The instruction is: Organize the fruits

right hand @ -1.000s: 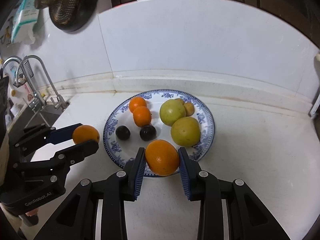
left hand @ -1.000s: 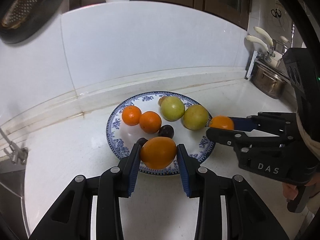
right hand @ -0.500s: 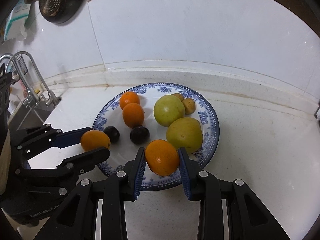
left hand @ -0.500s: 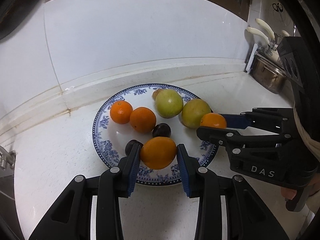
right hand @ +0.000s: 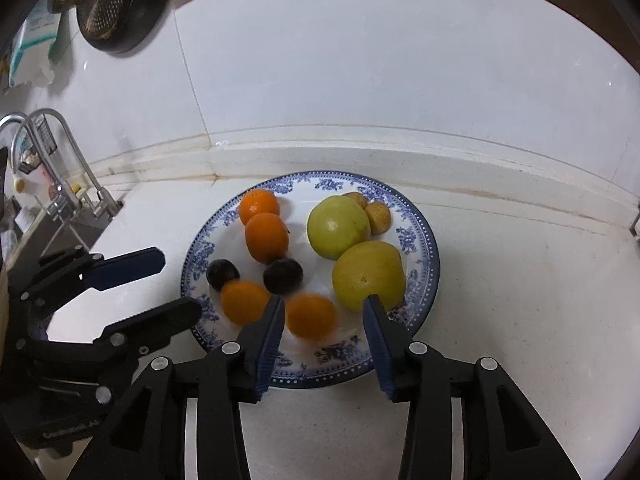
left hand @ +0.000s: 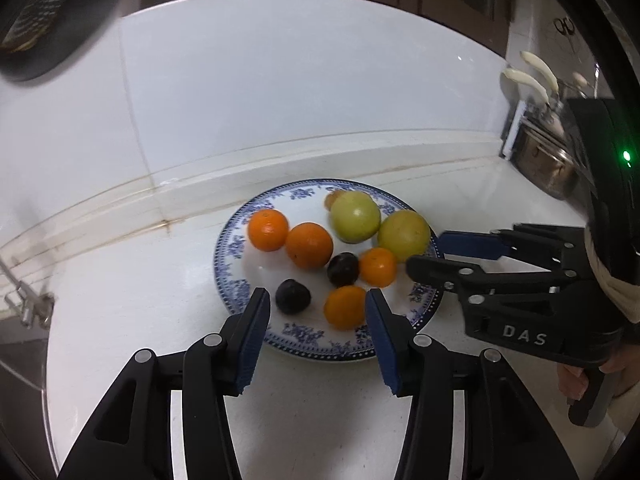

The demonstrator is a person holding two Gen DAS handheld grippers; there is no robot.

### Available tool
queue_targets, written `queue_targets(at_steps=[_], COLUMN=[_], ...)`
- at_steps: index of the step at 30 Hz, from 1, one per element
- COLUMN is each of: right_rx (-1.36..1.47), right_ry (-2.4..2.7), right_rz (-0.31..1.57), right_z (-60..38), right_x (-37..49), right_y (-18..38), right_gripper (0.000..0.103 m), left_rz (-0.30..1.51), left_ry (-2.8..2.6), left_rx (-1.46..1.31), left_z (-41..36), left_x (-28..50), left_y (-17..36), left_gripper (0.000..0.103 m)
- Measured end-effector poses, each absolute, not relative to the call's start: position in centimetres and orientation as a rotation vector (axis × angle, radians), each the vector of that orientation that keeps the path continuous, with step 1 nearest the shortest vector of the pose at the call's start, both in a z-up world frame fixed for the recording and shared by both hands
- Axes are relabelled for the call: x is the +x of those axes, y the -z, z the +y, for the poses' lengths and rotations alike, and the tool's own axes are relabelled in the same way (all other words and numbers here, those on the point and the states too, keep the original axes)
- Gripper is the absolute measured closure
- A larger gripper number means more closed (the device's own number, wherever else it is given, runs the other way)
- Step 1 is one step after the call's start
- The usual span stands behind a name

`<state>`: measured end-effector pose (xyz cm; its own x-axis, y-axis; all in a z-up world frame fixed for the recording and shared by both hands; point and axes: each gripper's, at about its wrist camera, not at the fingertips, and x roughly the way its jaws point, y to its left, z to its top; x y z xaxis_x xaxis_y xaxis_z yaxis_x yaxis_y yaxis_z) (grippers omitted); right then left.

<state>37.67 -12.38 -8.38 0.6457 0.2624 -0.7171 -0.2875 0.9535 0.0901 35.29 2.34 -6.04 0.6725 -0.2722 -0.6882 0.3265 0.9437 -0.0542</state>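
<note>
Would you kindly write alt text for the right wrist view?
The open right gripper hovers over a blue-patterned plate holding four oranges, two green-yellow fruits, two dark plums and two small brown fruits. The left gripper, also open, reaches in from the left.

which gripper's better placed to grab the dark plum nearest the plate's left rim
Left. The left gripper has its open jaws framing the small dark plum. The right gripper is off to the side, with a small round orange lying between it and that plum.
</note>
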Motion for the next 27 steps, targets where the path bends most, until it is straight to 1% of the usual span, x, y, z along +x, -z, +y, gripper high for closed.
queue_targets(at_steps=[4,6,9,11,12,13,14,15,19,24,27], right_rx=[-0.039,-0.052,-0.068,-0.063,-0.062,-0.061,-0.058,-0.053,-0.013,-0.006,-0.005], right_ry=[-0.28,-0.257,-0.226,-0.212,-0.202,-0.193,-0.18,-0.168,-0.141,-0.115,-0.111], right_rz=[0.78,0.76,0.729,0.714,0.705,0.698,0.691,0.684,0.663,0.64,0.631], right_z=[-12.7,-12.9,-13.1,-13.4,-13.5,-13.6,-13.8,-13.9,-14.8,-15.4,-15.5], right_x=[36.2,35.1,33.4,32.4,31.7,31.2,30.7,30.1,27.8,25.3,24.1], right_y=[7.5,6.9,5.8,5.2,4.8,4.6,4.3,4.0,3.0,2.0,1.6], right_gripper=[0.061,0.053,0.051,0.051,0.048,0.045,0.041,0.039,0.038,0.032,0.032], left_rz=[0.75,0.751,0.748,0.733,0.723,0.713,0.707,0.699,0.665,0.634,0.607], left_ry=[0.298,0.277,0.259,0.242,0.234,0.231,0.226,0.221,0.203,0.171,0.143], left_rx=[0.056,0.049,0.03,0.031,0.028,0.024,0.02,0.014,0.02,0.024,0.033], left_z=[2.9,3.0,3.2,3.2,3.2,3.2,3.2,3.2,3.1,3.2,3.2], left_x=[34.2,33.6,32.5,31.6,31.0,30.5,30.1,29.5,27.7,25.7,24.3], left_y=[5.4,5.0,4.2,3.7,3.4,3.0,2.7,2.3,1.2,-0.1,-0.8], left_gripper=[0.05,0.048,0.044,0.038,0.036,0.033,0.029,0.027,0.017,0.011,0.007])
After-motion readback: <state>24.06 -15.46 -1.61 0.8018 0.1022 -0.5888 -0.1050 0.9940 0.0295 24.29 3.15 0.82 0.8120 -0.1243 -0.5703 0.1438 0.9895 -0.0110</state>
